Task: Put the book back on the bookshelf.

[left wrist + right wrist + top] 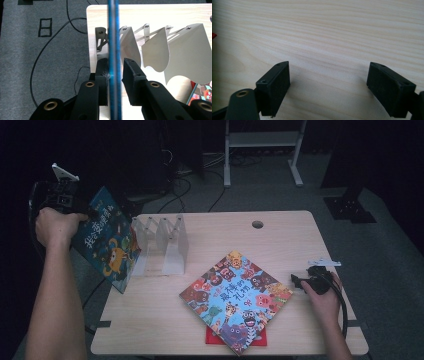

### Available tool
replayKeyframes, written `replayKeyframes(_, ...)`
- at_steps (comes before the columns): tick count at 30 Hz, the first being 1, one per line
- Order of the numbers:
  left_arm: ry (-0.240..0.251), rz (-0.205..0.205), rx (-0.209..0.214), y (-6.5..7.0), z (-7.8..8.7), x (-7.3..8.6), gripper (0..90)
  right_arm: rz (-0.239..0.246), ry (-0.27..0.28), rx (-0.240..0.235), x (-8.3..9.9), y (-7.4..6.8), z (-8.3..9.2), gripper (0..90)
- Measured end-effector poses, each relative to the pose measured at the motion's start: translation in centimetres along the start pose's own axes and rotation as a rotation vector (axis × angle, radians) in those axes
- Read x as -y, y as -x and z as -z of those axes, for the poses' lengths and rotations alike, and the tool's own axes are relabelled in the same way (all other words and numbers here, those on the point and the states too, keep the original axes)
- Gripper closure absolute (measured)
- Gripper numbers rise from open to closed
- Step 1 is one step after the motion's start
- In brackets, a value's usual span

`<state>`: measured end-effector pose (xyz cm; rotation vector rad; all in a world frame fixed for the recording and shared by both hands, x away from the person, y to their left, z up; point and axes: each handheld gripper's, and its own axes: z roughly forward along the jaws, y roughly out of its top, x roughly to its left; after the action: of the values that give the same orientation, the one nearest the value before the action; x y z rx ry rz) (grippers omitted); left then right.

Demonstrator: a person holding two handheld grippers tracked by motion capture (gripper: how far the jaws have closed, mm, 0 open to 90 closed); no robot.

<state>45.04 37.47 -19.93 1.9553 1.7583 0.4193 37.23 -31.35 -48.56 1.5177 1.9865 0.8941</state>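
tabletop [280, 227]: pale matt wood grain | book rack [155, 50]: smooth matt metal | blue book [107, 242]: glossy cover | floor [25, 62]: rough grey carpet

The metal book rack [162, 245] stands at the table's [150, 320] back left, its upright dividers [155, 50] leaving narrow slots. The blue book [107, 240] leans tilted against the rack's left end, blocking that side; in the left gripper view its edge [114, 50] rises between the jaws. The picture book [235, 297] lies across the middle, over a red book [212, 337]. Bare wood lies open front left, along the back, and under the right gripper [327, 82].
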Motion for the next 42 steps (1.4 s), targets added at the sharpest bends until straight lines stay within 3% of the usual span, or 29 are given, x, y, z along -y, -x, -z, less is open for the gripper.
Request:
replayKeyframes(4,0.000,0.000,0.017,-0.2,0.1,0.1,71.3,0.000,0.000,0.000,0.0,0.0,0.0,17.8)
replayKeyframes(16,0.033,-0.034,-0.014,0.0,1.8,-0.3,64.5,-0.002,-0.002,-0.001,0.0,0.0,0.0,17.7)
replayKeyframes(29,0.098,-0.069,-0.054,0.1,4.4,-0.5,65.6,-0.002,-0.001,-0.001,0.0,0.0,0.0,17.7)
replayKeyframes(32,0.100,-0.076,-0.056,0.2,4.6,-0.4,67.8,-0.001,-0.001,-0.001,0.0,0.0,0.0,17.7)
replayKeyframes(36,0.083,-0.082,-0.033,0.2,4.3,-0.2,77.7,-0.001,-0.001,-0.001,0.0,0.0,0.0,17.7)
replayKeyframes(39,0.065,-0.092,-0.010,0.3,4.0,0.0,87.8,-0.001,-0.001,-0.001,0.0,0.0,0.0,17.7)
replayKeyframes(42,0.049,-0.103,0.024,0.7,3.5,0.1,90.0,-0.002,-0.001,-0.001,0.0,0.0,0.0,17.7)
